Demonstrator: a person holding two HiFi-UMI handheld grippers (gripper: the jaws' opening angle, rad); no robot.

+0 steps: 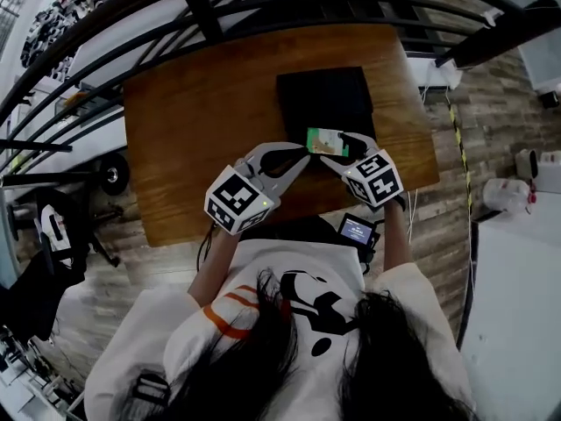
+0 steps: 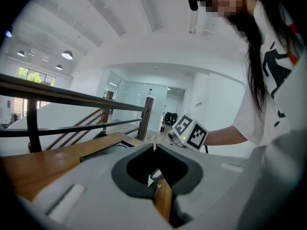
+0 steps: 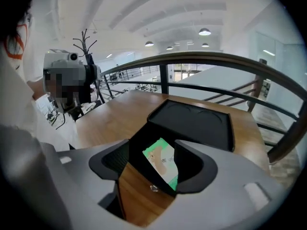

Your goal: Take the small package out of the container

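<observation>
A black container lies on the wooden table. The small green and white package rests at its near edge, between the two grippers. My left gripper comes in from the left; its jaws are shut with a thin white sliver pinched at the tips. My right gripper comes in from the right. In the right gripper view the package leans on a black wall of the container, and that wall fills the gap between the right gripper's jaws.
A black metal railing runs along the table's far side, with a drop beyond it. A small device with a lit screen hangs at the table's near edge by my body. The right gripper's marker cube shows past the left jaws.
</observation>
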